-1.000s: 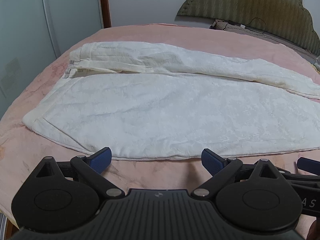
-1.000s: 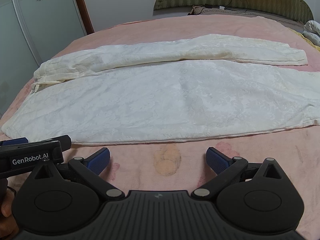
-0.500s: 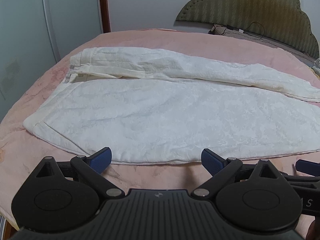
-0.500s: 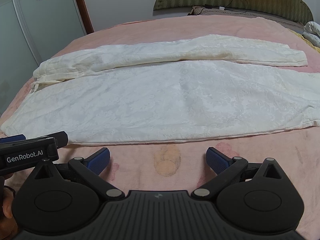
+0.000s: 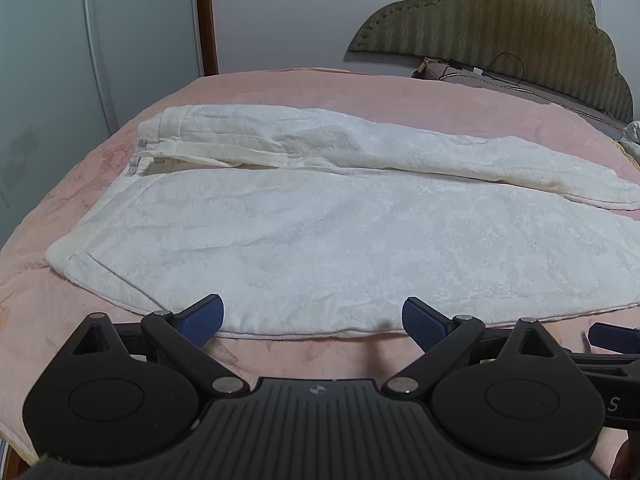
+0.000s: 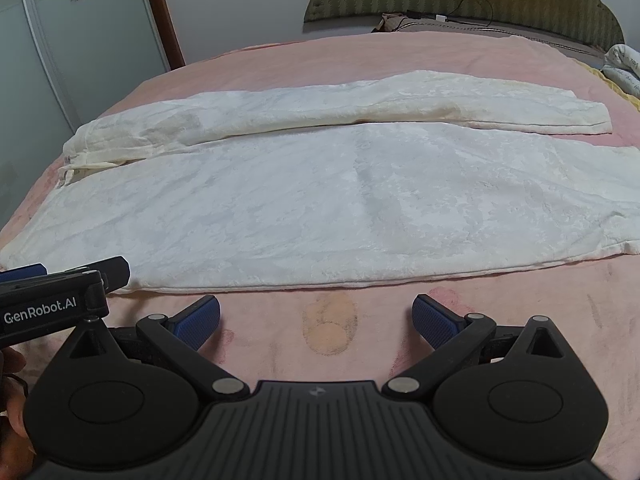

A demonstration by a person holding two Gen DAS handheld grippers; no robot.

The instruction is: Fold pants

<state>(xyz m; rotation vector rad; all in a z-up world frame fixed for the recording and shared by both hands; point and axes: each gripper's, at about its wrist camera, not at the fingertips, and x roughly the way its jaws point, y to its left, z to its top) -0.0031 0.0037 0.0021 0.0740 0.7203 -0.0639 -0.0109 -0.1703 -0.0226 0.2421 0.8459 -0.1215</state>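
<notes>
White pants (image 5: 320, 232) lie flat on the pink bed, waistband to the left, both legs stretched to the right; they also show in the right wrist view (image 6: 340, 200). My left gripper (image 5: 313, 318) is open and empty, its blue pads at the near hem of the near leg. My right gripper (image 6: 316, 318) is open and empty over bare bedcover just short of the near hem. The left gripper's body (image 6: 52, 300) shows at the left of the right wrist view.
The pink bedcover (image 6: 520, 320) spreads under the pants. A green padded headboard (image 5: 500, 40) with cables and a pillow stands at the far right. Glass wardrobe doors (image 5: 52, 80) stand on the left. Bedding lies at the right edge (image 6: 624, 68).
The left gripper has moved forward and tilted up, so its pads now reach the near hem. The right gripper has hardly moved. Both stay open.
</notes>
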